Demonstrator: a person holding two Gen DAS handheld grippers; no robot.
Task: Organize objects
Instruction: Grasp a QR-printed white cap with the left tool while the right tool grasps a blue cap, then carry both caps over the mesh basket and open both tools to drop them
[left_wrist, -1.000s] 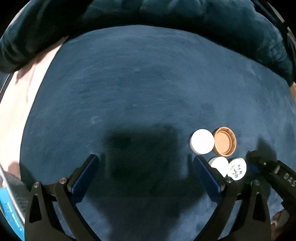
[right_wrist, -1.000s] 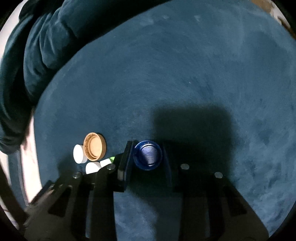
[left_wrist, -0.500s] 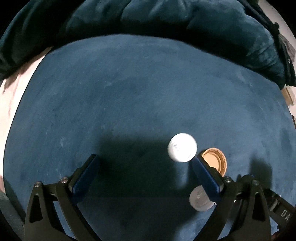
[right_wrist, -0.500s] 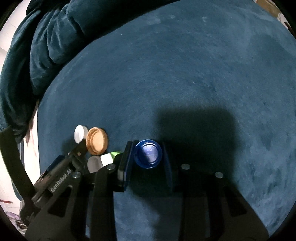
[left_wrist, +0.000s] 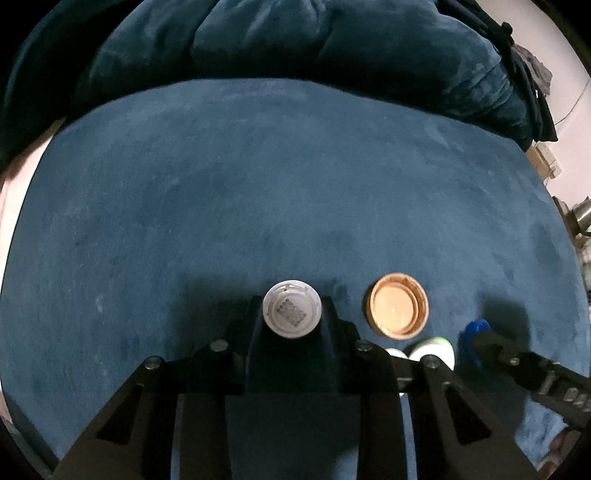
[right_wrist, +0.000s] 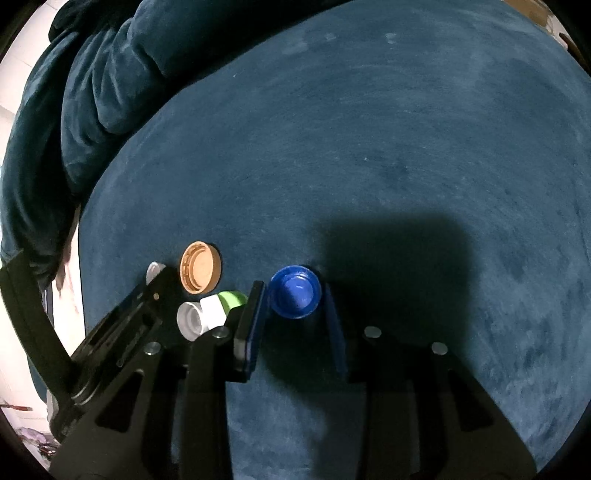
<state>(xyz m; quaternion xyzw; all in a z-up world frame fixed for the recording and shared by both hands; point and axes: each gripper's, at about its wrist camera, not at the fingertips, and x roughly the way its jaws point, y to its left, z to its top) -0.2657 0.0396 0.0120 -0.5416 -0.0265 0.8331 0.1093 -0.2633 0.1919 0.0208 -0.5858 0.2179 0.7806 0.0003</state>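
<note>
A white cap (left_wrist: 291, 313) with a grid pattern on its top sits between the pads of my left gripper (left_wrist: 291, 315), whose jaws are closing and press its sides. Just right of it lies an orange cap (left_wrist: 399, 311), hollow side up. My right gripper (right_wrist: 294, 295) is shut on a blue cap (right_wrist: 295, 291), also hollow side up, low over the blue velvet. Left of that gripper lie the orange cap (right_wrist: 201, 272), a white and green cap (right_wrist: 225, 301) and a clear cap (right_wrist: 189, 319). The left gripper's body hides most of the white cap (right_wrist: 153, 271) in the right wrist view.
All caps rest on a dark blue velvet seat (left_wrist: 258, 184). Rumpled cushions of the same cloth (left_wrist: 295, 37) rise along the back. The seat's edge and a pale floor (right_wrist: 66, 295) lie to the left. Both grippers stand close together by the cap cluster.
My left gripper has swung right over the white cap and its wide-open jaws have closed on it. The right gripper has kept still with the blue cap.
</note>
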